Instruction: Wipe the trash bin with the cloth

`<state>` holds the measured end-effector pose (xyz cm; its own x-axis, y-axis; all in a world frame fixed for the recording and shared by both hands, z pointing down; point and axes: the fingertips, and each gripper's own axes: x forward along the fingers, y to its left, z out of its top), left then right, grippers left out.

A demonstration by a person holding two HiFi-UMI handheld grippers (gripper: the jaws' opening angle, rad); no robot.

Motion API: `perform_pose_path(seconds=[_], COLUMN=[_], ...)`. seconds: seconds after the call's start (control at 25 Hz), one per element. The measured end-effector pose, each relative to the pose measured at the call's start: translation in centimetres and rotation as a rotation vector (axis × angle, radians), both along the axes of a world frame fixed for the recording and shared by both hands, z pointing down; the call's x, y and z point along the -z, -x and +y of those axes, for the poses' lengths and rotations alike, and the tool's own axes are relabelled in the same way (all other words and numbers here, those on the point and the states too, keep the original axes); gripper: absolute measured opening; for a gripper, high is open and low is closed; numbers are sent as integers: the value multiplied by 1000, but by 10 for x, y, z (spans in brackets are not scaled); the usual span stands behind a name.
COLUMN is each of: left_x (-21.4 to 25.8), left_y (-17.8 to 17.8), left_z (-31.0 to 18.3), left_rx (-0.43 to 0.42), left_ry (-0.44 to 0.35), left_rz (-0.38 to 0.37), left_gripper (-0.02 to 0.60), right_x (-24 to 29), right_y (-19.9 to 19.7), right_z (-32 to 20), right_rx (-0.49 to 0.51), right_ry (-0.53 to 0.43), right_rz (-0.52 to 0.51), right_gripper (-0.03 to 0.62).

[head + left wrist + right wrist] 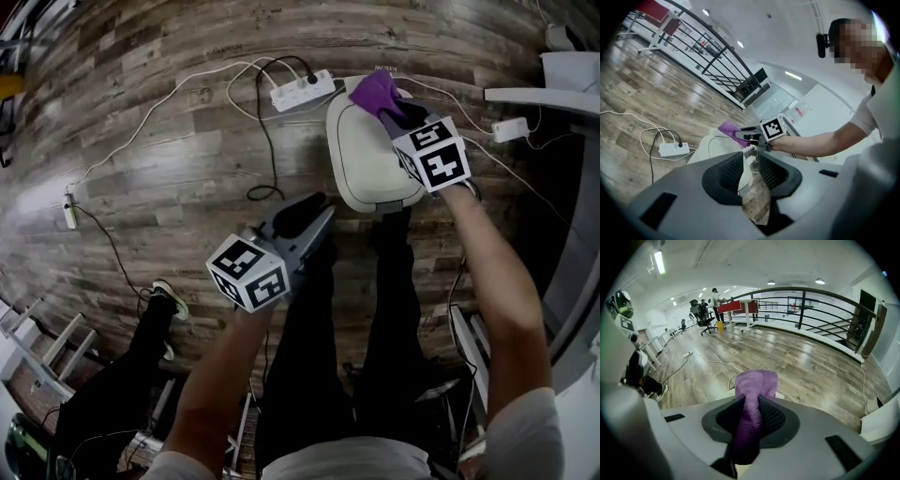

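The trash bin [366, 155] is white with a rounded lid and stands on the wood floor in front of my feet. My right gripper [392, 111] is shut on a purple cloth [375, 91], which hangs over the bin's far edge. In the right gripper view the cloth [754, 390] bunches between the pads and folds out ahead of them, with a pale piece of the lid [723, 383] below. My left gripper [305, 217] hovers left of the bin, open and holding nothing. The left gripper view shows the bin [710, 147], the cloth [727, 128] and the right gripper [745, 136] beyond its own jaws.
A white power strip [302, 91] with cables lies on the floor just behind the bin; it shows in the left gripper view as well [673, 149]. A small adapter [511, 129] and white furniture [562, 80] are at the right. Another person's leg and shoe [169, 300] stand at the left.
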<state>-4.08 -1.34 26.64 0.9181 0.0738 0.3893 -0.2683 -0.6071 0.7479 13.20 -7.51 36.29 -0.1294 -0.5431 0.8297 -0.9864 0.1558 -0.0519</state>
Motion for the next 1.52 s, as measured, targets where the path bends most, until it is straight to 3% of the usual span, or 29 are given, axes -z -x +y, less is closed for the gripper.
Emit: perform_pose_path(seconds=[0.24, 0.52, 1.04, 1.52], left_x=[-12, -29, -35, -35], left_y=[-11, -24, -42, -56], left_z=[7, 8, 21, 24], left_rx=[85, 87, 37, 15], left_ry=[49, 73, 63, 50], left_rz=[-7, -20, -21, -13], left_gripper=[101, 101, 101, 101], right_x=[-29, -51, -58, -63], right_y=[46, 61, -13, -87], right_z=[-47, -51, -21, 24], right_rx=[80, 172, -85, -175], right_ry=[25, 86, 91, 140], right_rz=[-86, -38, -62, 39], right_gripper=[87, 87, 87, 87])
